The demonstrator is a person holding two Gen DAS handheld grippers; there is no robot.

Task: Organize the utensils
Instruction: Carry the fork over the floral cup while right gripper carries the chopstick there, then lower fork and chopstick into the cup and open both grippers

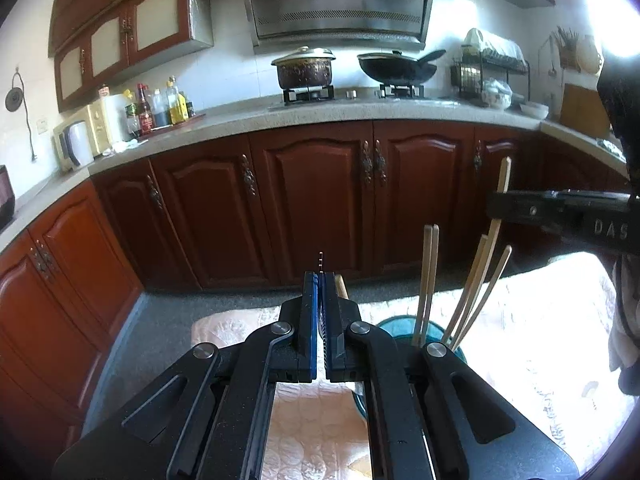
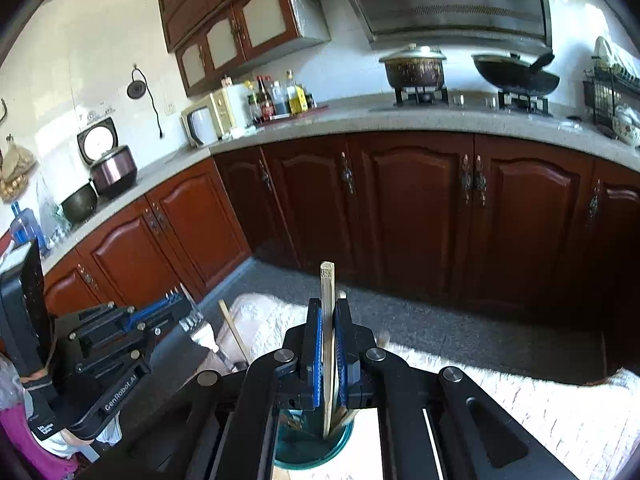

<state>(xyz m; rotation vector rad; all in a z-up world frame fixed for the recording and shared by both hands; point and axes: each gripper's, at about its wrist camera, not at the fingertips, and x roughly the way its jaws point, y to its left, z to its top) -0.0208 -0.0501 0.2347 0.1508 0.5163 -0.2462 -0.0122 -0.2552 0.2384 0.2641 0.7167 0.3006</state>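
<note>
Chopstick in closed right claw

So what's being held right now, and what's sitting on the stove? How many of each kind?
Forks: 1, the fork in the left hand-held gripper
Chopsticks held: 1, the chopstick in the right hand-held gripper
Pots: 1, the lidded pot
Woks: 1, the wok
Total: 4

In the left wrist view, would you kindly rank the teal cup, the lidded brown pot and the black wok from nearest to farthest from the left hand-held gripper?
1. Teal cup: just right of the left hand-held gripper.
2. Lidded brown pot: far back on the left burner.
3. Black wok: right burner; too close to the pot to separate.
</note>
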